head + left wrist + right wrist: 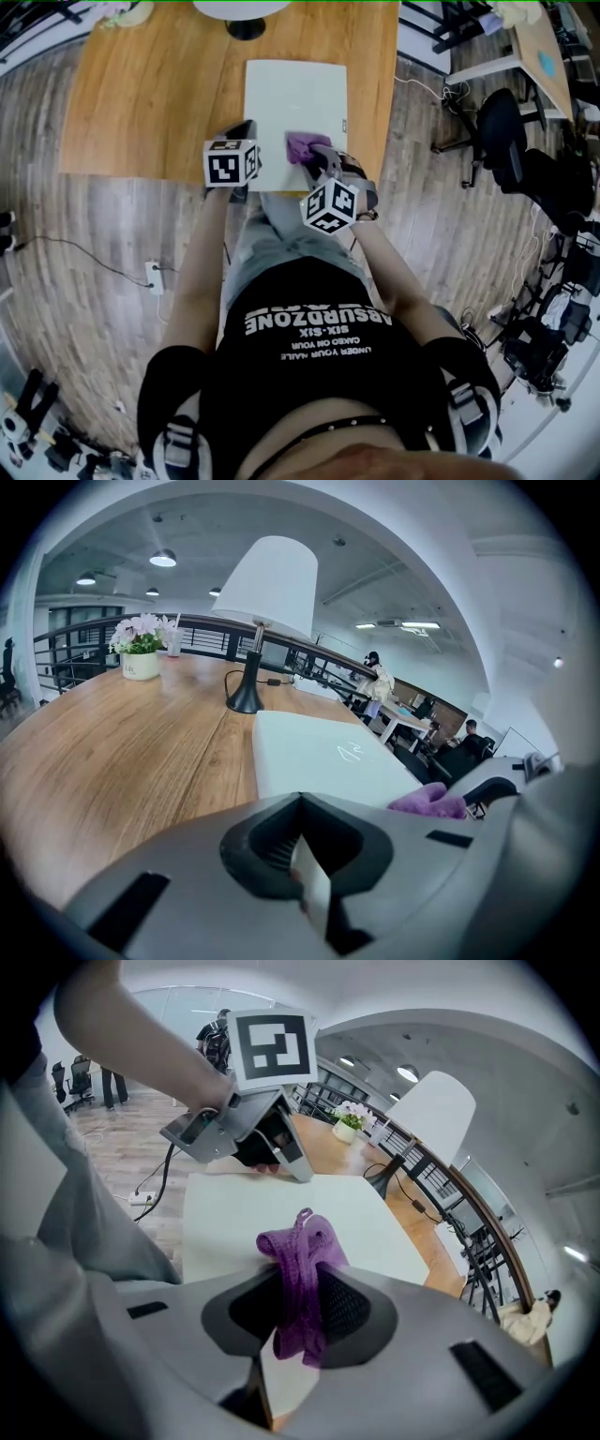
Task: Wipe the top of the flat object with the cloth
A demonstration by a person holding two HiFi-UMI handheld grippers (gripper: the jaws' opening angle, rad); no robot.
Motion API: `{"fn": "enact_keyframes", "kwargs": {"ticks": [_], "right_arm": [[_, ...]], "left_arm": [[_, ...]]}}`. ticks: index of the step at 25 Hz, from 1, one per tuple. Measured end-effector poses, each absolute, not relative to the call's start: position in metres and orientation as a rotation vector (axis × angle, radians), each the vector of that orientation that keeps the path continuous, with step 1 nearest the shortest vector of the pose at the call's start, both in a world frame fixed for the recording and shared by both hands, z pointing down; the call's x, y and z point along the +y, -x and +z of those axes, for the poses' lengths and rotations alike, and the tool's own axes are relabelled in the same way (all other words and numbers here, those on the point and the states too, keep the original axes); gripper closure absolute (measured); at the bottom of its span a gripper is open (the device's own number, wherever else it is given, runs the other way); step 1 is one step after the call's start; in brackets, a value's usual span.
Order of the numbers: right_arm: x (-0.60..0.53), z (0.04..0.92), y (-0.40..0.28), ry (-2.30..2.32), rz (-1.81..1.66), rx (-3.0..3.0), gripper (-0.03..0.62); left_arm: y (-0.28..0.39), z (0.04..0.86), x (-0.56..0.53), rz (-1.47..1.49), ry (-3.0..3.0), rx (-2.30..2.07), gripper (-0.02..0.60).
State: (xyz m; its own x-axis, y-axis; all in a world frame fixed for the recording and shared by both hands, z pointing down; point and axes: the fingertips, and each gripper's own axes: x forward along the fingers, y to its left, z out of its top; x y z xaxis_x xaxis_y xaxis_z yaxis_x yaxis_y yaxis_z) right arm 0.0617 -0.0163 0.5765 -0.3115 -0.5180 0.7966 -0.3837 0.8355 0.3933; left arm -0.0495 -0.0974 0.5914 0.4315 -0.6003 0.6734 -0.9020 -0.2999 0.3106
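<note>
Right gripper (300,1326) has its fingers closed tight on a purple cloth (302,1269). The cloth bunches up above the fingers and hangs a little below them. Just beyond the fingertips lies the pale flat object (253,1204), and in the head view the cloth (305,145) sits on its near part, touching the top.

Left gripper (305,855) has its fingers narrow, pinched on the near left edge of the flat object (319,757); a pale strip of that edge shows between them. The rest of it stretches ahead of and to the right of these fingers.

In the head view the left gripper (246,141) and right gripper (314,155) are near each other at the near end of the flat object (295,103), which lies flat on a wooden table (150,94).

Ahead of the left fingers stand a white lamp (272,592) and, further left, a flower pot (141,653).
</note>
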Motion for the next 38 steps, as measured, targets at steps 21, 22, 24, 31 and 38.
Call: {"fn": "enact_keyframes", "kwargs": {"ticks": [21,22,24,31,38], "right_arm": [[0.057,0.571,-0.046,-0.562,-0.083,-1.963,0.49],[0.058,0.571,-0.046,-0.561,-0.084,-1.963,0.49],[0.059,0.572,-0.045,-0.56,-0.07,-1.969,0.49],[0.062,0.574,-0.04,-0.544,-0.094,-1.96,0.49],[0.066,0.575,-0.011,-0.488,-0.115,-1.978,0.49]], "left_arm": [[0.048,0.587,-0.097,0.576,-2.028,-1.282,0.566],[0.047,0.586,-0.097,0.576,-2.029,-1.282,0.566],[0.047,0.587,-0.099,0.579,-2.032,-1.286,0.566],[0.046,0.589,-0.1,0.573,-2.032,-1.298,0.566],[0.05,0.59,-0.099,0.544,-2.028,-1.284,0.566]]}}
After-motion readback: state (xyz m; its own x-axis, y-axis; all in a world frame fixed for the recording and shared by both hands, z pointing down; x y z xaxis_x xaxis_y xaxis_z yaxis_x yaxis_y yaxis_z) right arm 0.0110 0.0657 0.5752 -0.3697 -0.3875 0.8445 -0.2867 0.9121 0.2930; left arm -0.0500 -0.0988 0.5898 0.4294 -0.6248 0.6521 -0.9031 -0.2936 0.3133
